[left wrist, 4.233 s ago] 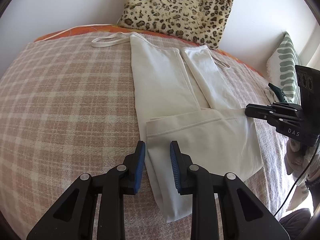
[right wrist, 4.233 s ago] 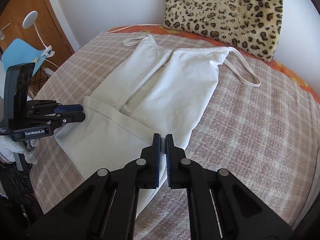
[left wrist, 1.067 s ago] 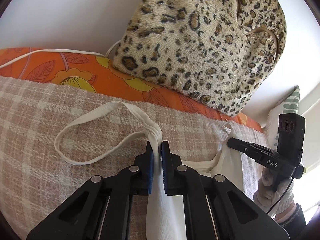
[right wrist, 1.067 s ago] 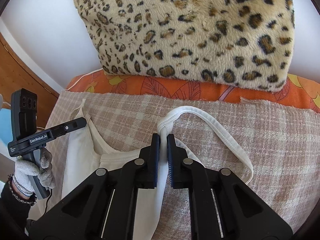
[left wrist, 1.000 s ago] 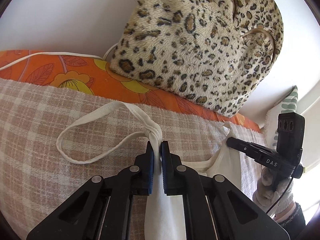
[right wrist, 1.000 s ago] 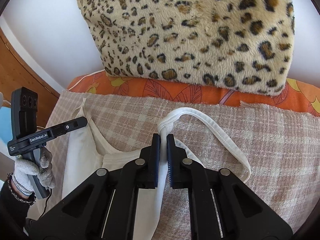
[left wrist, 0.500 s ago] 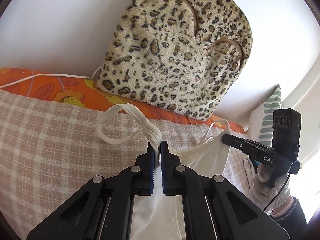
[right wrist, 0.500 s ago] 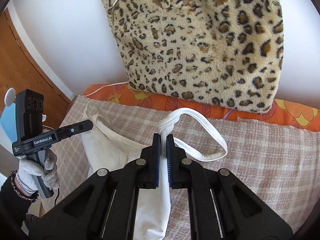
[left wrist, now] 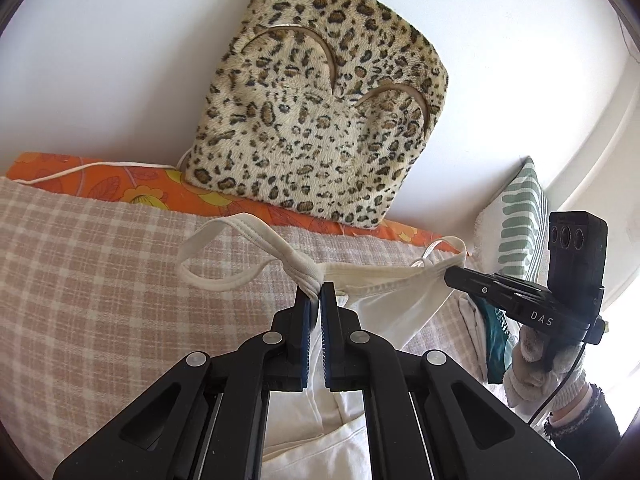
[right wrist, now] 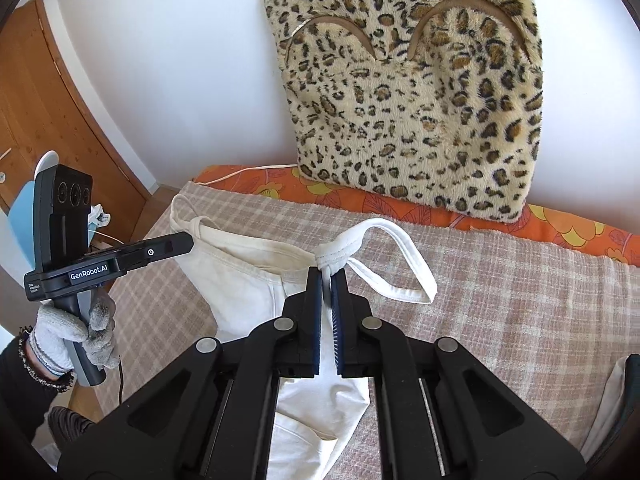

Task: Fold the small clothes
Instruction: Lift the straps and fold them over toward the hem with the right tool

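While both grippers tilt downward toward the bed, each clamps a bunched strap end of the cream top. At lower centre of its own view, the left gripper [left wrist: 315,294] pinches the top [left wrist: 392,312] where a strap [left wrist: 224,258] loops off to the left. At lower centre of the other view, the right gripper [right wrist: 327,280] grips the opposite corner. Between them the neckline hangs taut above the checked blanket [right wrist: 520,300]. At the left edge, a gloved hand [right wrist: 72,332] holds the left handle upright. Behind stands a leopard cushion [left wrist: 320,120].
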### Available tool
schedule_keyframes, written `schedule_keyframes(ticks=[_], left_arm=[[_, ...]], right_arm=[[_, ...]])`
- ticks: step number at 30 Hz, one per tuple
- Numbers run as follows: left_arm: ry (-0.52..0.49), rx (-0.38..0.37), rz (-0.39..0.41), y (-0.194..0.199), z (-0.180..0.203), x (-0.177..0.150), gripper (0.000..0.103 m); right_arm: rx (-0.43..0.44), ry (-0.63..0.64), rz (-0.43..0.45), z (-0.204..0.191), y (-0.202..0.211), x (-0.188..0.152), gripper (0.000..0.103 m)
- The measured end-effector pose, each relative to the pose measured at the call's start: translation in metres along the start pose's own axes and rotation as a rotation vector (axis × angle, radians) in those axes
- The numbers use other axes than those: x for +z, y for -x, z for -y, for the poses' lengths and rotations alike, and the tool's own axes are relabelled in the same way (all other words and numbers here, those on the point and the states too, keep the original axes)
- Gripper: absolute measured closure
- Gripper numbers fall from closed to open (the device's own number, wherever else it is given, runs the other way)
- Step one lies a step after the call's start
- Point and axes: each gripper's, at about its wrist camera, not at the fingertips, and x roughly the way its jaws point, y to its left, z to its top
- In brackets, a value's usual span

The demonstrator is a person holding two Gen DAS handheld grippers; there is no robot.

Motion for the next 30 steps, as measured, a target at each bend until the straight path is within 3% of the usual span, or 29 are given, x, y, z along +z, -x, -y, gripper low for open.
schedule_keyframes(ticks=[15, 30], left_arm=[[-0.042, 0.014, 0.005, 0.054, 0.015, -0.064, 0.1], [-0.118, 0.073, -0.113, 0.054, 0.012, -0.165, 0.1]], right_arm=[[-0.035, 0.047, 0.004, -0.051, 0.055, -0.065, 0.098], [-0.069, 0.095, -0.058, -0.073, 0.065, -0.162, 0.099]])
